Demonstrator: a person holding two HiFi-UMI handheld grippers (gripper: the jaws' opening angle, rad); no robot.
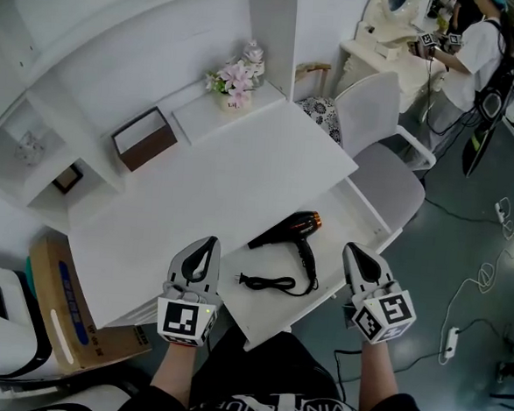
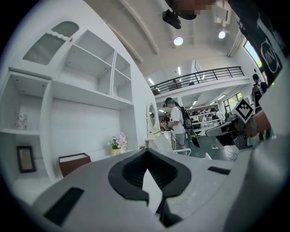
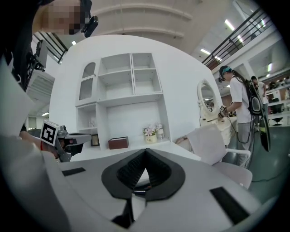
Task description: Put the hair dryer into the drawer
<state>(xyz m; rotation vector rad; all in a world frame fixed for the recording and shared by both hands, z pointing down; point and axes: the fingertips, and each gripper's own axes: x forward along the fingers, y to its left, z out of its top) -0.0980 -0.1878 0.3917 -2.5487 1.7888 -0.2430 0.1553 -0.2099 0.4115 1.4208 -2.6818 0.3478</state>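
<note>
Near: both my claws are up at the near edge of the scene. Left gripper (image 1: 209, 241) has its jaws pressed together with nothing between them. Right gripper (image 1: 353, 248) is the same, closed and empty. They hang either side of the pulled-out drawer (image 1: 233, 302).

Hair dryer (image 1: 292, 226): lies on its side on the drawer's white floor, between my two claws and just beyond them, so it looks to be in already. The orange-ringed end points far right and the handle angles back toward me. The cord (image 1: 269, 283) is coiled loosely beside it, nearer me, plug to the left.

Handling, my guess: hard glossy black shell, stiff, not heavy, likely slick under the pads. The handle is the place to take it, being narrower than the barrel. The cord is limp and will trail or snag on the drawer's rim.

Beyond: a white desk top (image 1: 224, 180), mostly bare. At its far side are a brown box (image 1: 144, 138) on the left and a pot of flowers (image 1: 235, 80). White shelves rise behind. A white chair (image 1: 381, 121) stands to the right.

Far right: a person (image 1: 465, 48) stands at another dresser, and cables (image 1: 489, 269) lie on the grey floor.
</note>
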